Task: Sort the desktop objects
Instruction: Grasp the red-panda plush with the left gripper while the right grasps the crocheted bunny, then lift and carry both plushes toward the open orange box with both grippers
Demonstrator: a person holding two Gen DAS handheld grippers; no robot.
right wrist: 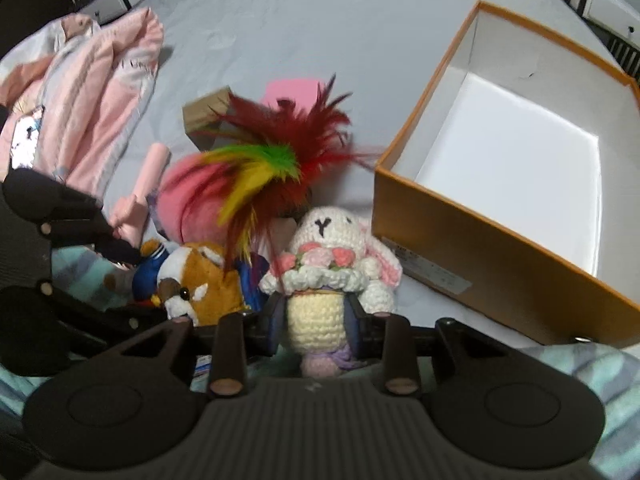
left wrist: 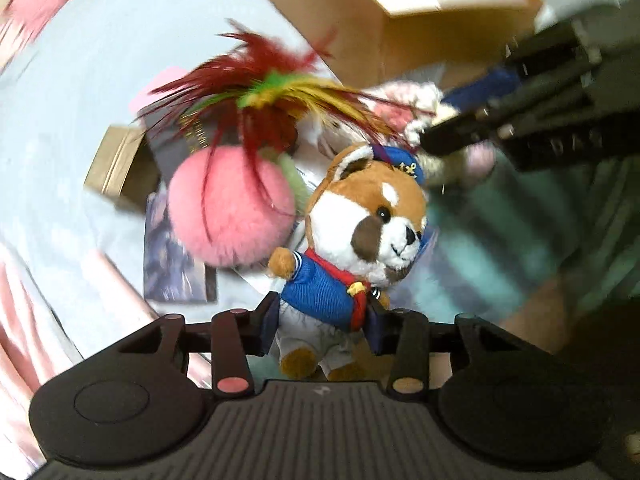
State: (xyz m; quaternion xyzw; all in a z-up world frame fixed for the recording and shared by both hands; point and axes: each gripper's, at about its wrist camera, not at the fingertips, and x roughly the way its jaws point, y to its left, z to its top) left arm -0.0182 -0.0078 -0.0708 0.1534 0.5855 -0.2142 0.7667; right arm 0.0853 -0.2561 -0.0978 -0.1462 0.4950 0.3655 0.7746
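The left claw (left wrist: 326, 320) is clamped on a plush dog (left wrist: 360, 236) in a blue sailor jacket and cap — its two pads press the toy's body from either side, with the legs hanging below them. The right claw (right wrist: 316, 322) is clamped on a crocheted bunny (right wrist: 328, 276) that carries a small bouquet of pink knitted roses; the pads squeeze its cream-coloured lower body. Both toys sit side by side, the dog just left of the bunny in the right wrist view.

Behind them lies a feather toy (right wrist: 276, 160) with red, yellow and green plumes, attached to a fluffy pink ball (left wrist: 228, 212). An open orange box (right wrist: 460, 216) with a white inside stands just to the right of the bunny, nothing visible in it. Further back are a small brown cardboard box (right wrist: 206, 114) and a pink pad (right wrist: 292, 88). Everything rests on a pale grey sheet (right wrist: 320, 20) — a pink striped cloth (right wrist: 92, 92) is bunched up at the left.
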